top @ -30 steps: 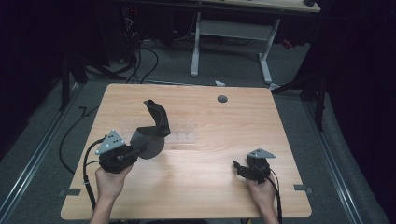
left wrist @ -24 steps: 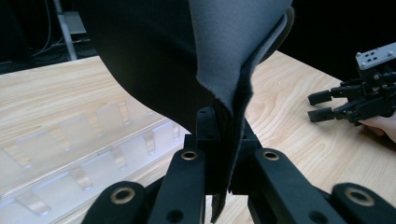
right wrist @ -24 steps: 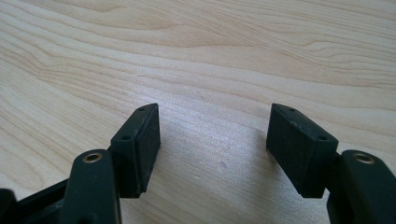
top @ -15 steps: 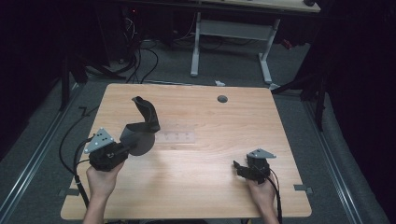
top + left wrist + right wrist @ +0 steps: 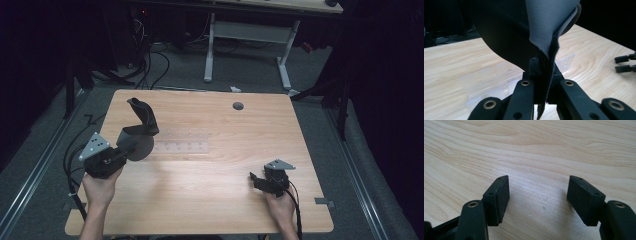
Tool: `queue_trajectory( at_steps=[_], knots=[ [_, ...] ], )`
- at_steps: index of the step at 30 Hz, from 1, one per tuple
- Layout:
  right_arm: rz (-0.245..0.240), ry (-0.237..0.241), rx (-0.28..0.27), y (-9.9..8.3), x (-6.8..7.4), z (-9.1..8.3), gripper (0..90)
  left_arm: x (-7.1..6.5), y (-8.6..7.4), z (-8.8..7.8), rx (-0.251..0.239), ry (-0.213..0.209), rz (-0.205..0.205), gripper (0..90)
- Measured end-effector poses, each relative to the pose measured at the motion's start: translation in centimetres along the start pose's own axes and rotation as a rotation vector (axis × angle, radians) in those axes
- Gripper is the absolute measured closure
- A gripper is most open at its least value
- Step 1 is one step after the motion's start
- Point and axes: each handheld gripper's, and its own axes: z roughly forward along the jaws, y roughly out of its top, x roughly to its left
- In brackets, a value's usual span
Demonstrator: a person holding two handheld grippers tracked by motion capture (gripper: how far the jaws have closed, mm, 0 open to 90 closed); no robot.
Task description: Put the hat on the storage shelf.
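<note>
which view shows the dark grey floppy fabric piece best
The high view: the dark grey floppy fabric piece shows whole, rising curled from the left gripper above the wooden table. The left gripper view shows just its pinched edge close up, clamped between the jaws. The right gripper view looks at bare wood between open jaws.

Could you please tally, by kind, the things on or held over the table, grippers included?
Grippers: 2, left gripper and right gripper
Dark grey pad: 1, pad
Clear plastic piece: 1, clear piece
Total: 4
</note>
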Motion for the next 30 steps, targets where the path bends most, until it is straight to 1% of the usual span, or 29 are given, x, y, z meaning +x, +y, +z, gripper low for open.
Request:
queue_trajectory(
  at_steps=[3, 8, 10, 11, 13, 19, 26, 30],
  knots=[
    [-0.002, 0.0, 0.0, 0.0, 0.0, 0.0, 34.8, 0.5, 0.2, 0.2, -0.001, 0.012, 0.021, 86.4],
    [-0.001, 0.0, 0.0, 0.0, 0.0, 0.0, 34.8, 1.3, 0.7, 0.6, -0.014, 0.03, 0.046, 86.4],
    [-0.001, 0.0, 0.0, 0.0, 0.0, 0.0, 34.9, 1.8, 0.8, 0.8, -0.021, 0.037, 0.05, 86.4],
    [-0.001, 0.0, 0.0, 0.0, 0.0, 0.0, 34.9, 1.8, 0.8, 0.8, -0.021, 0.037, 0.05, 86.4],
    [-0.001, 0.0, -0.001, 0.0, 0.0, 0.0, 34.8, 2.4, 0.9, 1.1, -0.025, 0.051, 0.054, 86.4],
    [-0.002, 0.0, -0.001, 0.0, 0.0, 0.0, 34.8, 3.6, 1.0, 1.6, -0.041, 0.074, 0.068, 86.4],
    [-0.003, 0.001, -0.001, 0.0, 0.0, 0.0, 34.7, 4.7, 0.9, 2.2, -0.038, 0.104, 0.096, 86.3],
    [-0.002, 0.002, -0.001, 0.0, 0.0, 0.0, 34.6, 5.2, 0.9, 2.5, -0.043, 0.115, 0.096, 86.3]
  ],
)
